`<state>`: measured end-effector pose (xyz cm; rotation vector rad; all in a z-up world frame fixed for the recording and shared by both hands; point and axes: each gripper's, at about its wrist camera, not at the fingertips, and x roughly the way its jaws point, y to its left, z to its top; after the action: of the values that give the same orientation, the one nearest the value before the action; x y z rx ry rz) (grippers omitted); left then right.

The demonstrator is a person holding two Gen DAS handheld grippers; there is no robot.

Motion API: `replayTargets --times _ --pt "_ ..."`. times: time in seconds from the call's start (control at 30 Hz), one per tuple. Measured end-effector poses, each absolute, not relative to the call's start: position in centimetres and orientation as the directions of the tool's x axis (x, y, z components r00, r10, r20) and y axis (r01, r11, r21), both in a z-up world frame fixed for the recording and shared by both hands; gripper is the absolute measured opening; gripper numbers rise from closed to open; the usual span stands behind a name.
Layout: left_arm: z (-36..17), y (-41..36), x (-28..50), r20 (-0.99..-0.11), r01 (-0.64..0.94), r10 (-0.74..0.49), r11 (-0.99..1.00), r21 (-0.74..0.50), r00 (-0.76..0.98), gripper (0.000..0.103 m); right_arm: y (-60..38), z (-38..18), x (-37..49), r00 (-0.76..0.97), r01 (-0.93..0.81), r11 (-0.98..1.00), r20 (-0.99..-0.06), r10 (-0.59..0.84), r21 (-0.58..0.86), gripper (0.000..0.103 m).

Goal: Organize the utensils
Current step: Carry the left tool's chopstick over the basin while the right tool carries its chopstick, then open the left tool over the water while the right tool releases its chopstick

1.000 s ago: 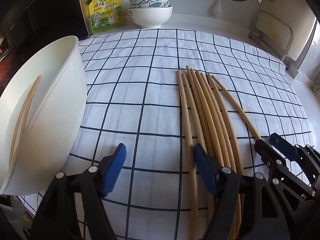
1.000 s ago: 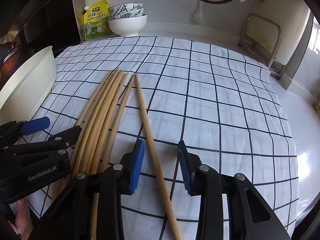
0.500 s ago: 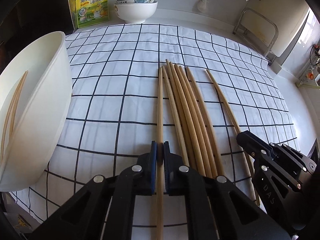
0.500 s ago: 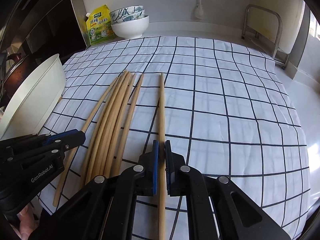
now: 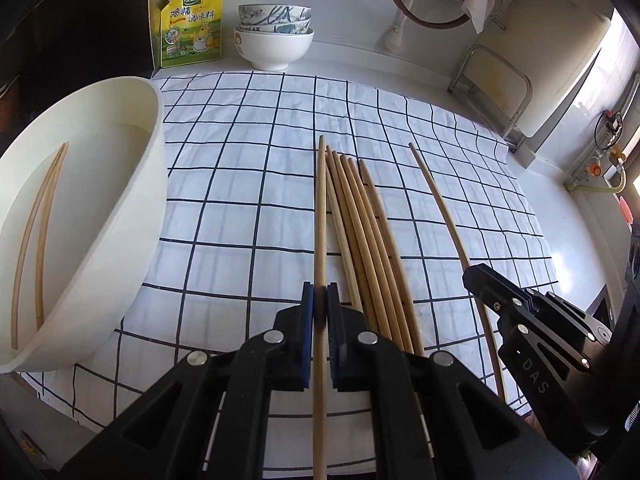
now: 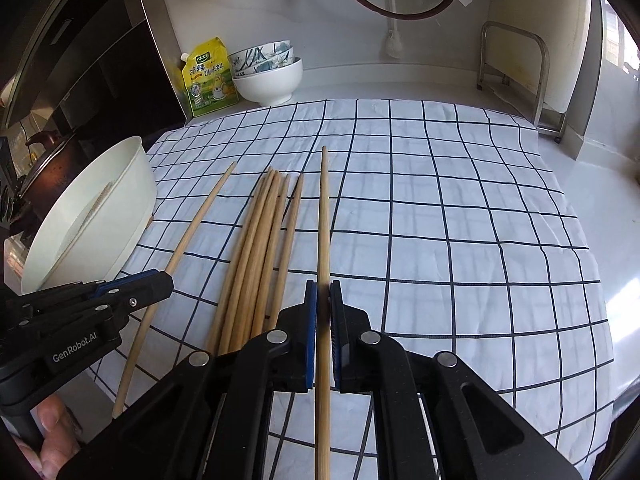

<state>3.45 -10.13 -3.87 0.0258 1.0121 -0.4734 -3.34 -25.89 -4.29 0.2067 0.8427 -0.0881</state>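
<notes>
My left gripper [image 5: 320, 292] is shut on one wooden chopstick [image 5: 320, 208], held a little above the checked cloth [image 5: 240, 168], just left of a bundle of several chopsticks [image 5: 368, 240]. My right gripper [image 6: 323, 290] is shut on another chopstick [image 6: 324, 216], just right of that bundle [image 6: 264, 240]. Each gripper shows in the other's view: the right one [image 5: 474, 274] on its chopstick [image 5: 440, 208], the left one [image 6: 162, 280] on its chopstick [image 6: 200, 216]. A white basin [image 5: 132, 216] on the left holds two chopsticks [image 5: 40, 220].
Stacked bowls [image 5: 274, 36] and a yellow seasoning pouch [image 5: 191, 26] stand at the back edge of the cloth. A metal rack [image 5: 496, 76] is at the back right. A dark pot [image 6: 44, 160] sits beyond the basin [image 6: 100, 220]. A thumb [image 6: 52, 432] shows at lower left.
Both grippers went from open to shut, each on a single chopstick. Both have since risen a little, and the two held chopsticks now stand apart from the bundle.
</notes>
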Motion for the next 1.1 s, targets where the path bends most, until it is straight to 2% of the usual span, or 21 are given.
replayTargets --times 0.3,0.57,0.8,1.1 --pt "0.6 -6.6 3.7 -0.770 0.374 -0.407 0.897 -0.235 0.492 0.007 -22.7 -0.8 -2.3 0.716 0.084 0.981 -0.696 0.062 0.174 0.006" --pt "2.8 0.7 5.9 -0.744 0.273 -0.327 0.941 -0.200 0.583 0.007 -16.0 1.9 1.6 0.736 -0.046 0.979 -0.656 0.168 0.200 0.006" --pt "2.6 7.6 9.0 -0.745 0.166 -0.235 0.972 -0.168 0.625 0.007 -9.1 2.1 6.5 0.694 -0.158 0.965 -0.671 0.259 0.210 0.006" --pt "0.1 11.5 12.4 -0.786 0.119 -0.208 0.978 -0.171 0.583 0.007 -3.1 0.2 11.2 0.601 -0.220 0.950 -0.737 0.310 0.220 0.006"
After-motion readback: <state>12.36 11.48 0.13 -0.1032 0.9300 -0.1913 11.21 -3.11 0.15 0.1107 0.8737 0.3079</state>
